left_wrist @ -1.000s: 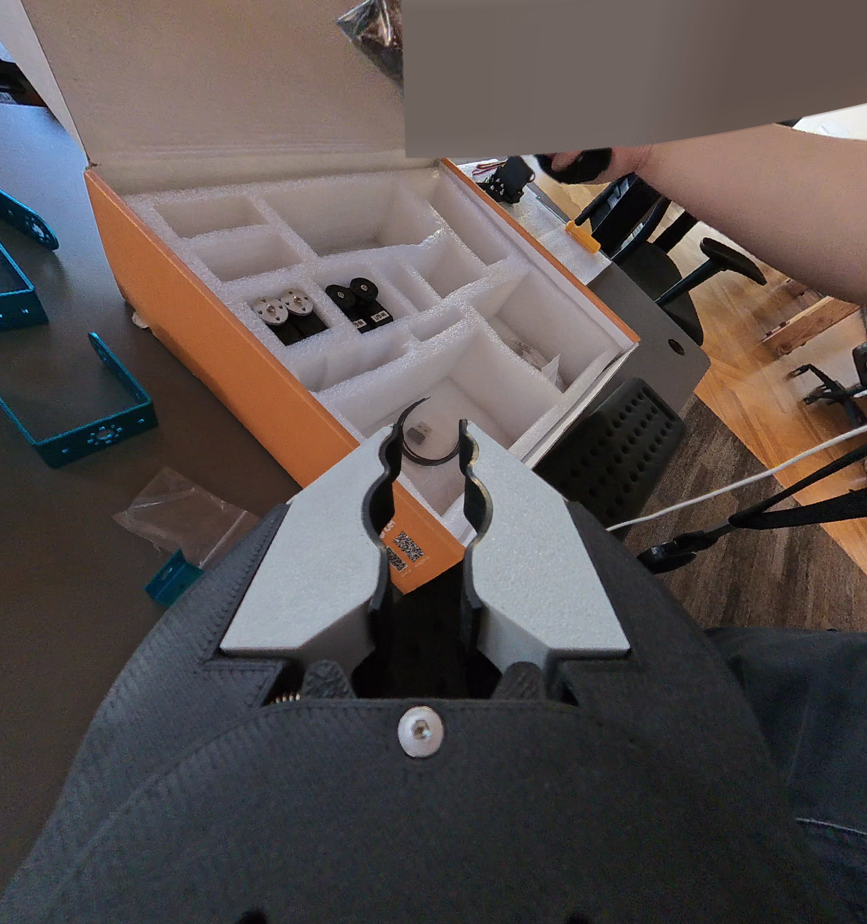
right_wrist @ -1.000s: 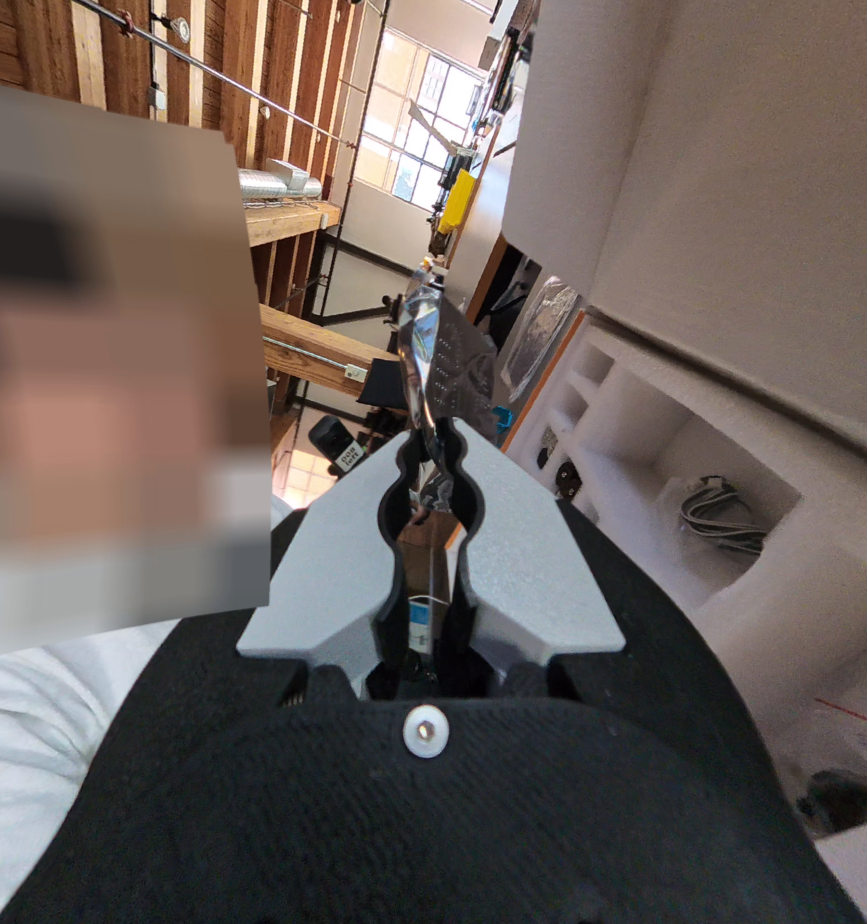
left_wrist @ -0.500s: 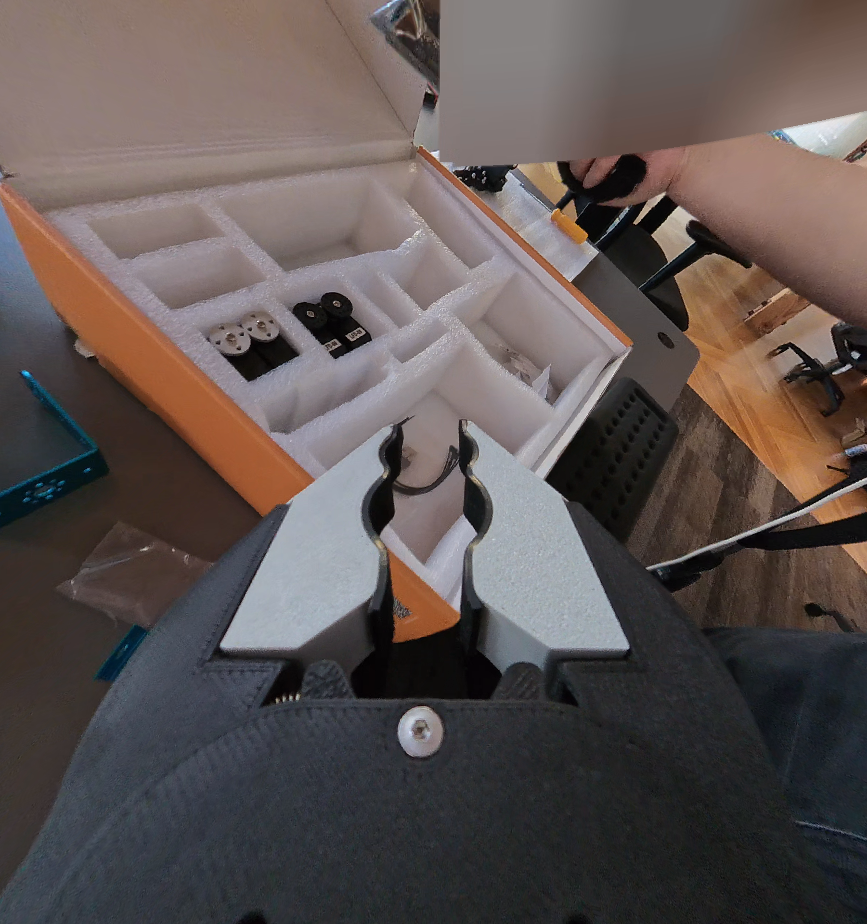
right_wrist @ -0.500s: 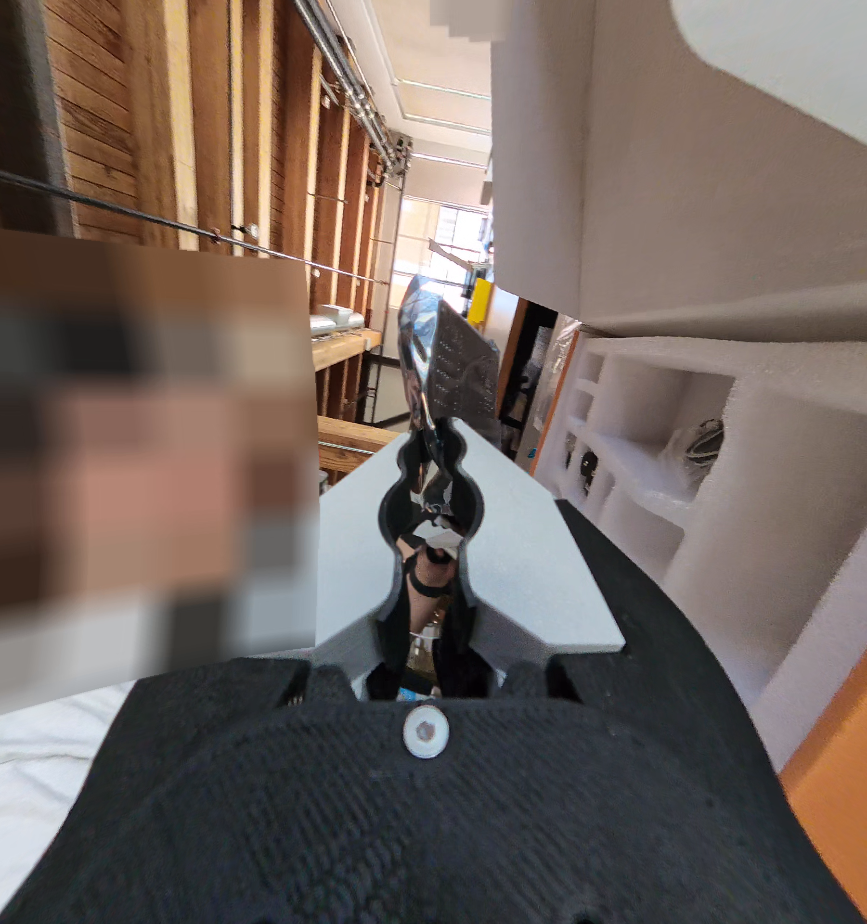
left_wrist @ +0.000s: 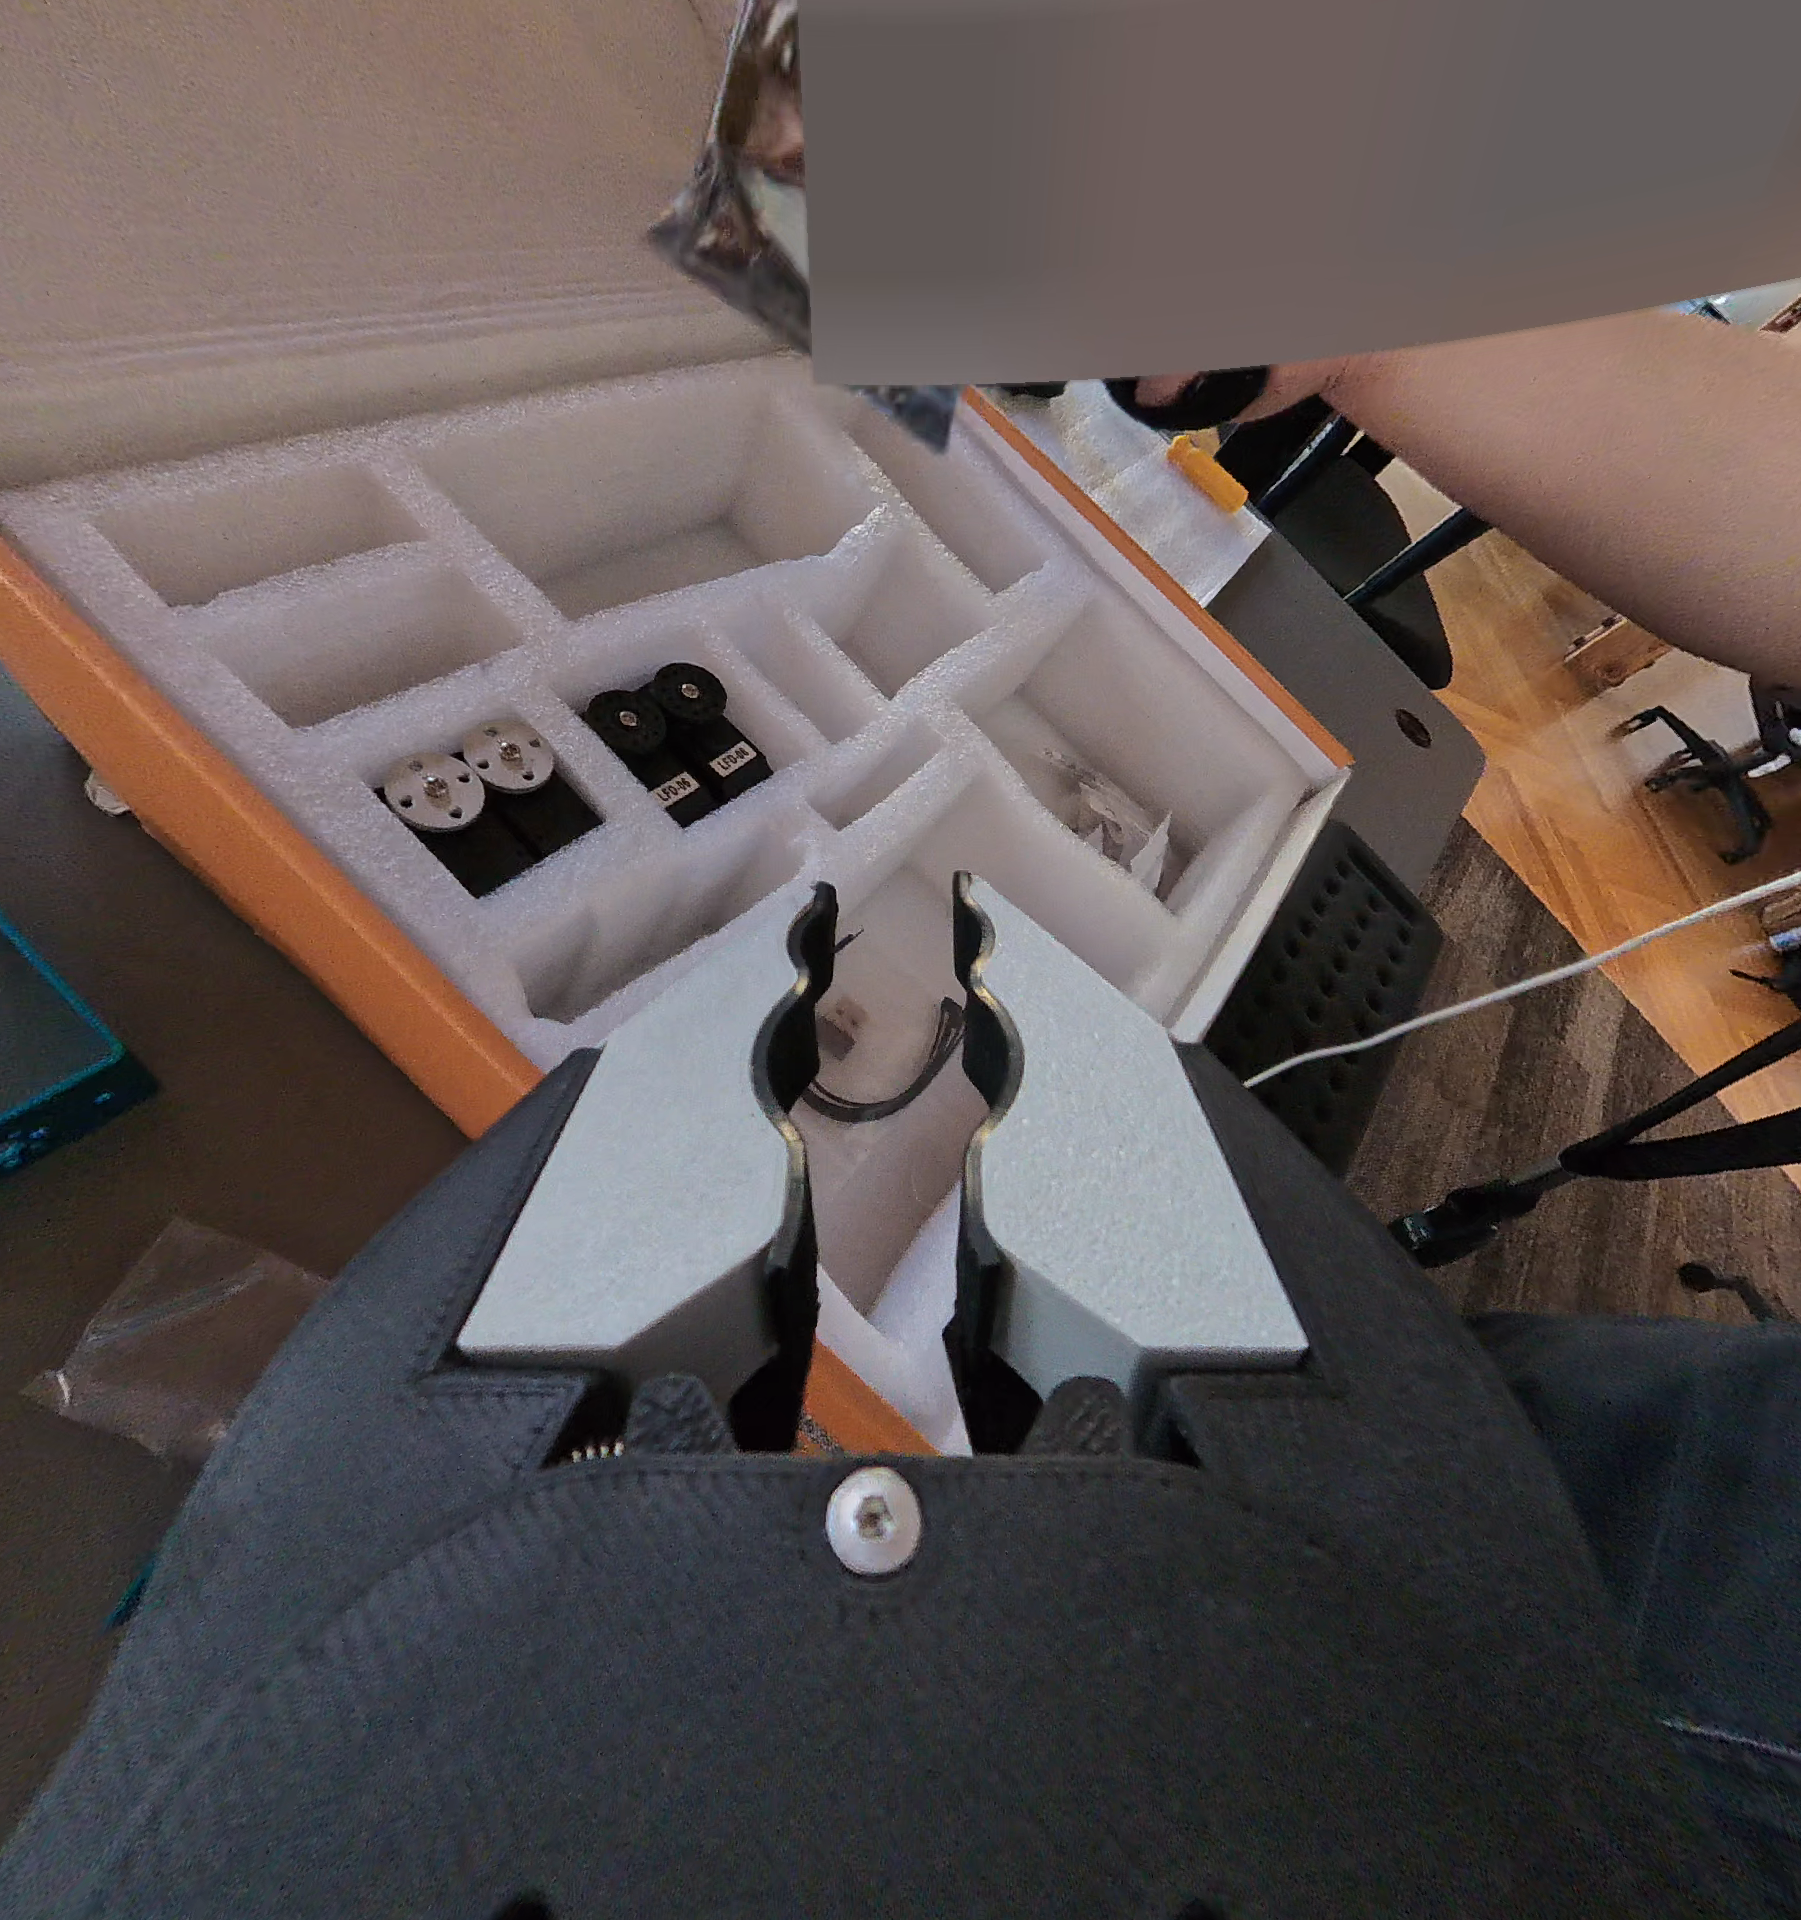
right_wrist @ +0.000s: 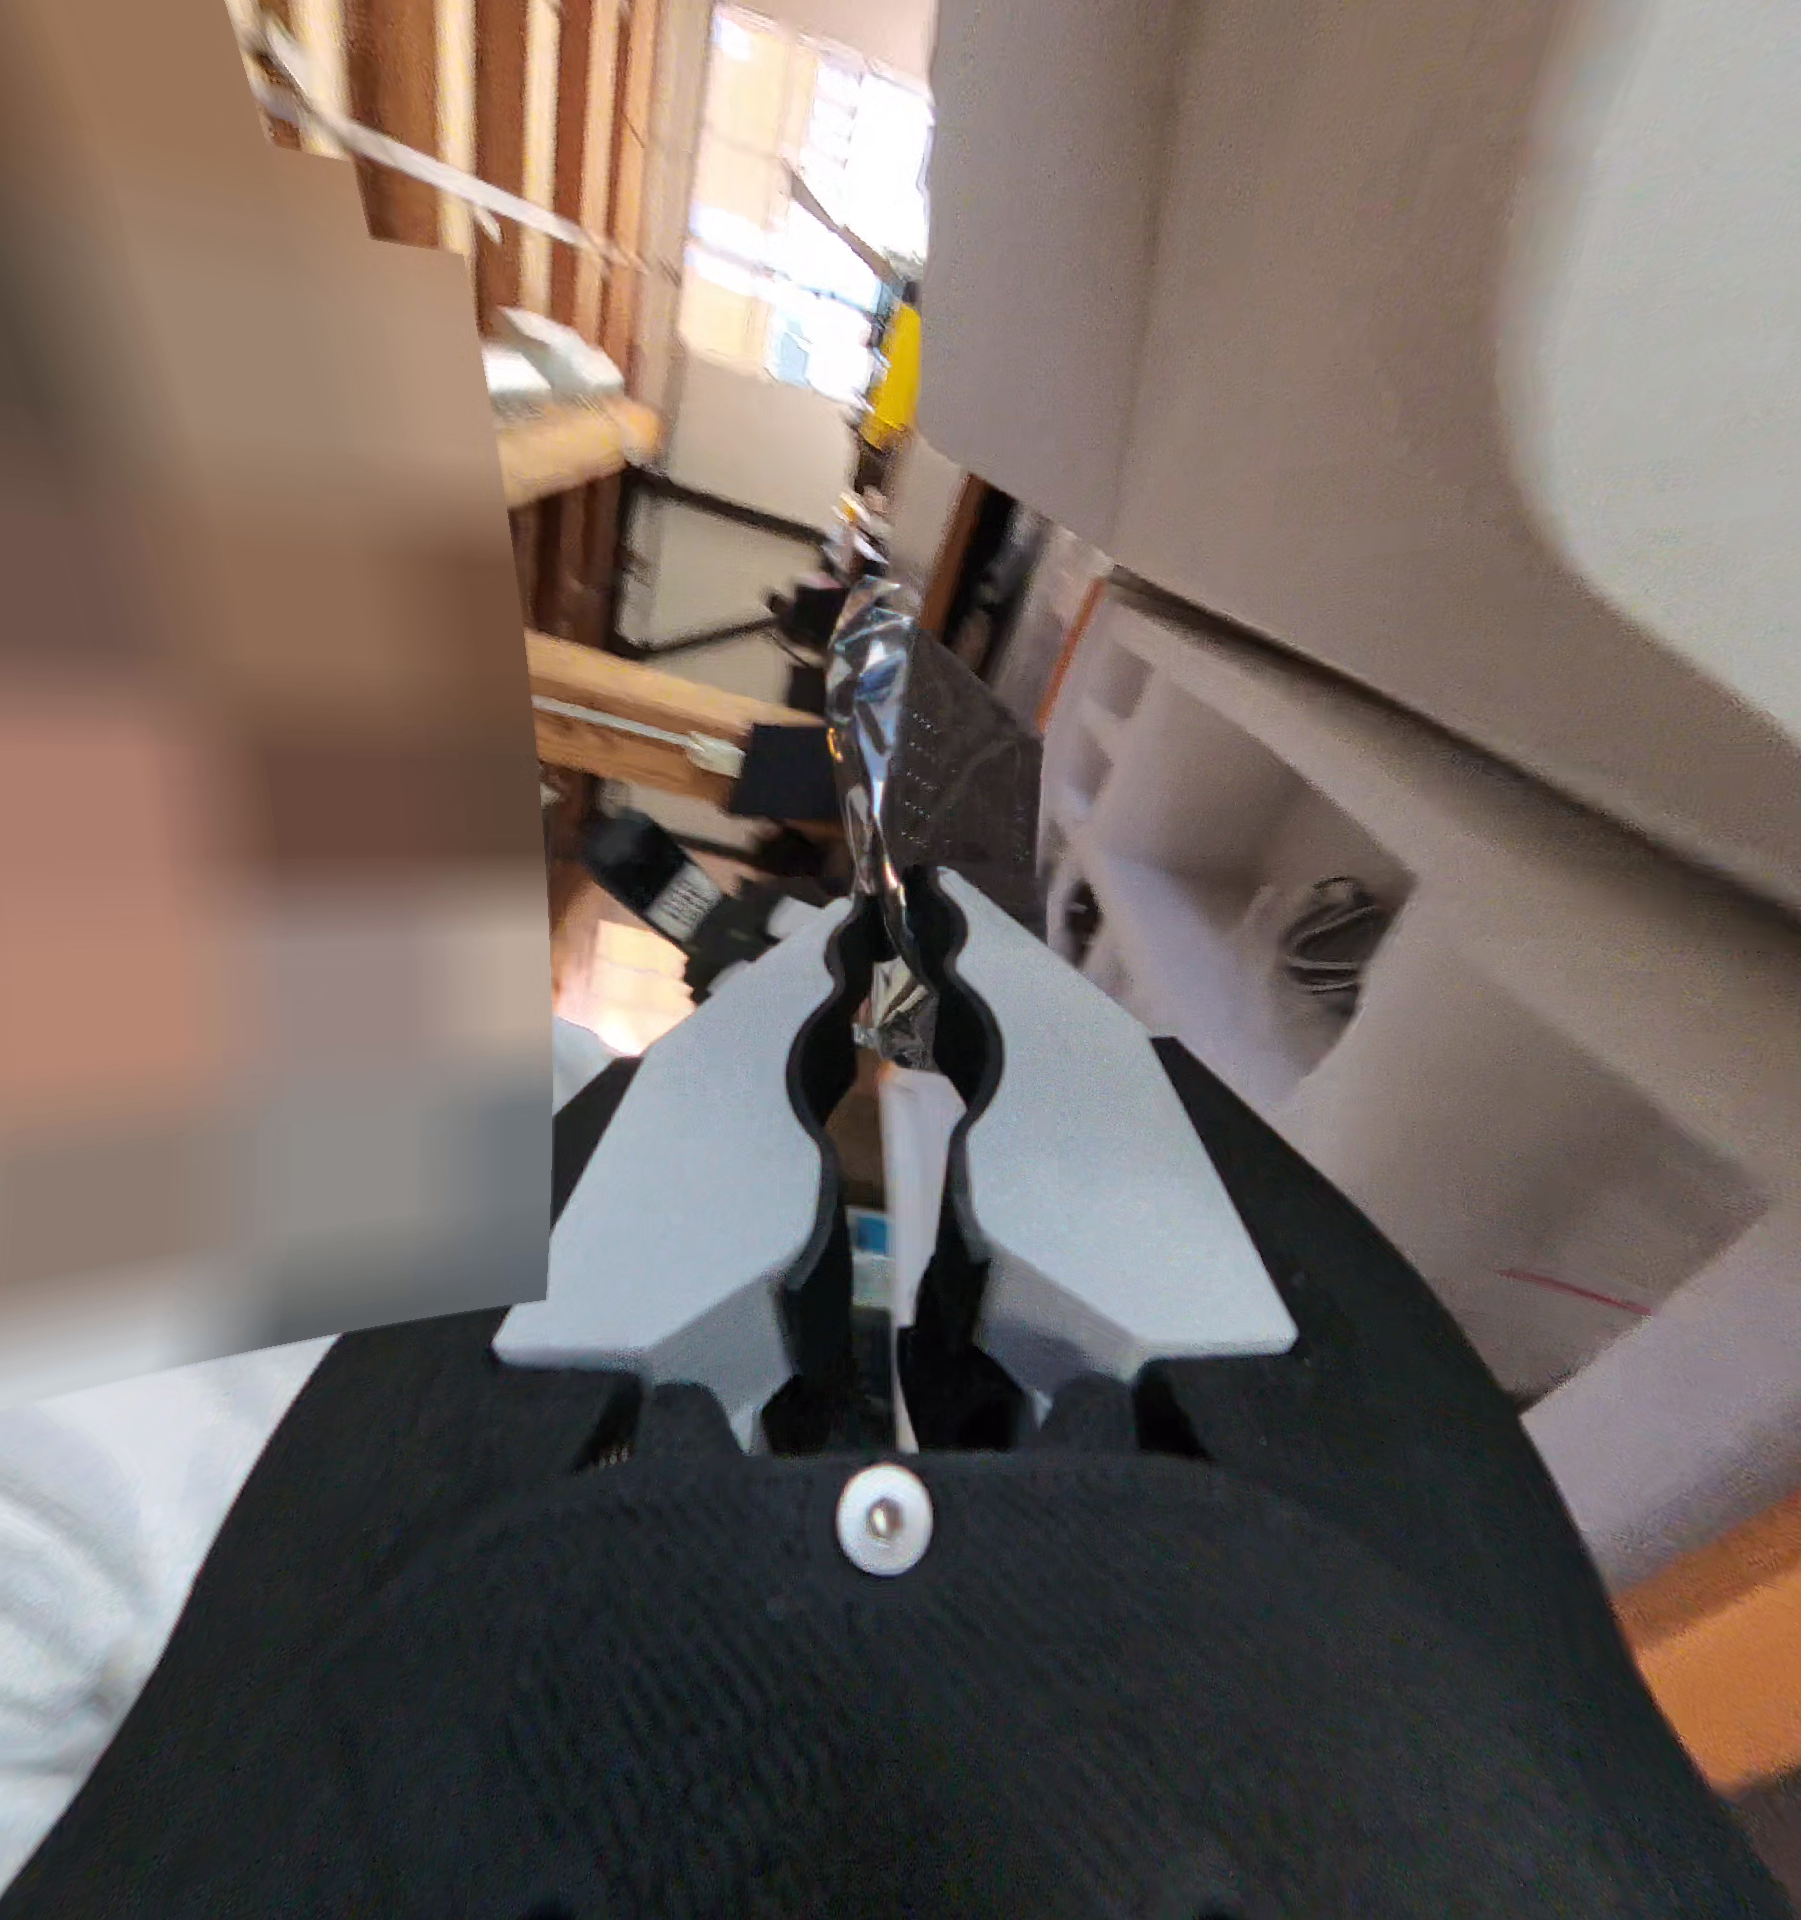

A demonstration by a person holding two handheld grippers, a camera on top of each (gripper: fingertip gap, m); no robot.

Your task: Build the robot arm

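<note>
An open orange box (left_wrist: 200, 790) with a white foam insert (left_wrist: 667, 623) lies on the dark table. Two servos with silver horns (left_wrist: 480, 779) and two with black horns (left_wrist: 667, 727) sit in middle compartments. My left gripper (left_wrist: 891, 904) is open and empty, just above the near compartment that holds a coiled black cable (left_wrist: 875, 1091). My right gripper (right_wrist: 901, 894) is shut on a crinkled silver bag (right_wrist: 937, 769), held up beside the box's raised lid (right_wrist: 1291, 312). The bag also shows in the left wrist view (left_wrist: 750, 208), near the lid.
A teal metal bracket (left_wrist: 2, 1060) and a clear plastic bag (left_wrist: 179, 1330) lie on the table left of the box. A black perforated bin (left_wrist: 1322, 997) stands by the box's right end. A person's arm (left_wrist: 1602, 499) reaches over it. A white cord (left_wrist: 1498, 987) crosses the floor.
My left gripper has moved forward and now hangs over the box's near compartment. My right gripper has swung beside the lid with the bag still in it; its view is blurred.
</note>
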